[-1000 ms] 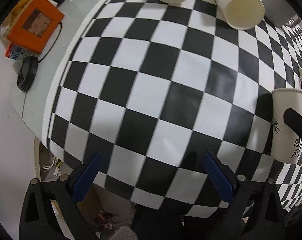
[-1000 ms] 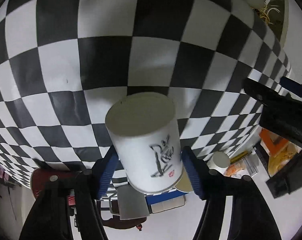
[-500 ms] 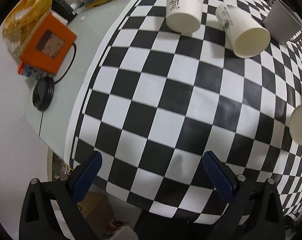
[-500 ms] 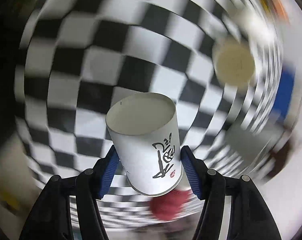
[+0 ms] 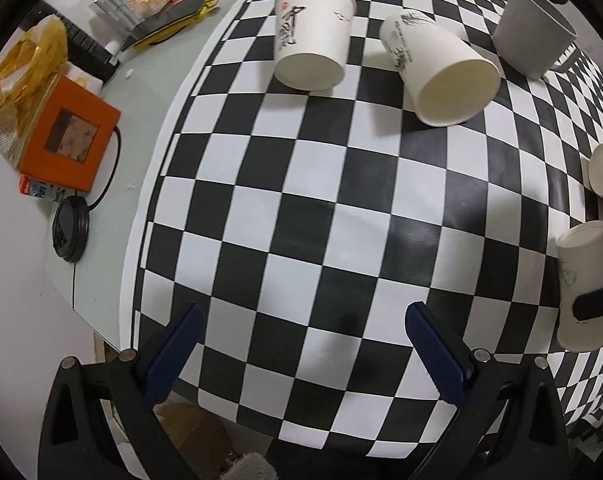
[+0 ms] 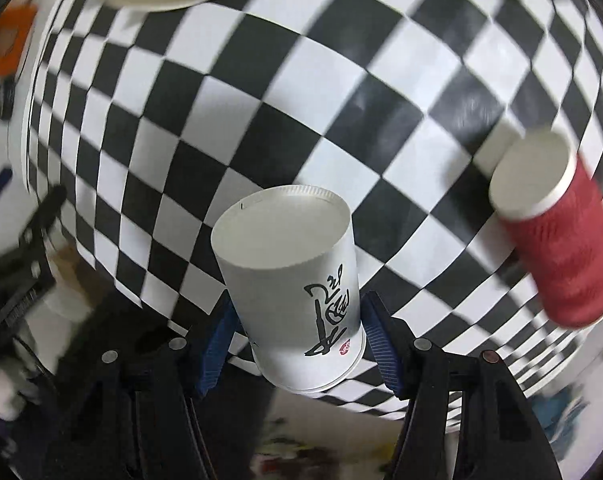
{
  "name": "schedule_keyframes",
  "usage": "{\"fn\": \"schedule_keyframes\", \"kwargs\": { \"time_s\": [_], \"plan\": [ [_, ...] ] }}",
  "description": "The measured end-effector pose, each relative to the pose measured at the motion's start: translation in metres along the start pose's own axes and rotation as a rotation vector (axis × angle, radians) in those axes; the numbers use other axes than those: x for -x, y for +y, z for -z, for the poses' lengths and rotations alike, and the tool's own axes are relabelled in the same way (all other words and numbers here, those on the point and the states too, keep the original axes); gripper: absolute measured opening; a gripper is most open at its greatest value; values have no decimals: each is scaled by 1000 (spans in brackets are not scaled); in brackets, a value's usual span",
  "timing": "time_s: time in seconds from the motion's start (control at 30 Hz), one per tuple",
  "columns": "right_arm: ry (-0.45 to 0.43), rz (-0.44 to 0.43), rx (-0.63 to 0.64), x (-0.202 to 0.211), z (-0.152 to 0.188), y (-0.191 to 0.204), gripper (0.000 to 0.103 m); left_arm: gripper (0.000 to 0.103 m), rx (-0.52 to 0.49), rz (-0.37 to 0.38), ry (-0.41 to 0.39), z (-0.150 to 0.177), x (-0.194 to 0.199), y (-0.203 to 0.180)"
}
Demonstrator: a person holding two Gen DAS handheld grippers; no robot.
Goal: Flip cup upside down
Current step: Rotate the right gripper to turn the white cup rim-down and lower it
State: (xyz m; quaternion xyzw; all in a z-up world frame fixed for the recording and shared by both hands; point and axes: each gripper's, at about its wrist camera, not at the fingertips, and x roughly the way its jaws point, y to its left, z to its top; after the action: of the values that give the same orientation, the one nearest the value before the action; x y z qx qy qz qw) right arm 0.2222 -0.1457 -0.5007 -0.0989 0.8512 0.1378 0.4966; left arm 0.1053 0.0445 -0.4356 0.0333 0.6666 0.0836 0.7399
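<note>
Centre-bottom of the right wrist view: my right gripper (image 6: 297,344) pinches a white paper cup (image 6: 297,296) between its blue pads (image 6: 375,344), one pad on each side of the cup wall. The cup's closed base faces away from the camera and its rim lies nearest the gripper body; black brush lettering with a small red mark shows on its side. Behind it lies the black-and-white checkered table (image 6: 261,80). At right of the same frame a red cup (image 6: 557,240) appears, blurred. Right edge of the left wrist view: the same white paper cup (image 5: 585,292) is seen over the table (image 5: 301,200). Bottom of that frame: my left gripper (image 5: 301,344) is spread wide, with nothing between its fingers. Upper part of the frame: an inverted paper cup (image 5: 313,52), a paper cup lying on its side (image 5: 437,72) and a grey mug (image 5: 533,32). At left, an orange box (image 5: 67,136).
</note>
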Motion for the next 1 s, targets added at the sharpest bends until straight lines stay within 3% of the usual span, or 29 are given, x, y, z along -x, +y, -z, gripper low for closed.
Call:
{"fn": "schedule_keyframes", "kwargs": {
  "time_s": [0.17, 0.27, 0.43, 0.57, 0.63, 0.7, 0.83, 0.93, 1.0],
  "plan": [
    [16, -54, -103, -12, -1, -17, 68, 103, -22, 5, 8, -3, -5, -4],
    [20, -57, -106, -13, -1, -16, 86, 103, -35, 7, 9, -3, -3, -9],
    [-58, 25, -59, 6, 6, -10, 87, 103, -55, 17, 15, -3, -4, -12],
    [-104, 32, -34, 12, 7, -3, 87, 103, -69, 15, 21, -2, -5, -12],
    [-106, 12, -33, 10, 3, 4, 83, 103, -72, 13, 22, -2, -5, -11],
    [-113, -23, -40, 7, 1, 9, 60, 103, -74, 11, 22, -3, -5, -8],
    [-181, -81, -89, 13, 6, 15, 60, 103, -64, 18, 19, -6, -3, -1],
    [-320, -128, -152, 35, 17, 7, 60, 103, -50, 34, 17, -11, -3, 3],
    [-435, -115, -193, 48, 25, 3, 60, 103, -45, 44, 17, -16, -4, 4]
  ]
}}
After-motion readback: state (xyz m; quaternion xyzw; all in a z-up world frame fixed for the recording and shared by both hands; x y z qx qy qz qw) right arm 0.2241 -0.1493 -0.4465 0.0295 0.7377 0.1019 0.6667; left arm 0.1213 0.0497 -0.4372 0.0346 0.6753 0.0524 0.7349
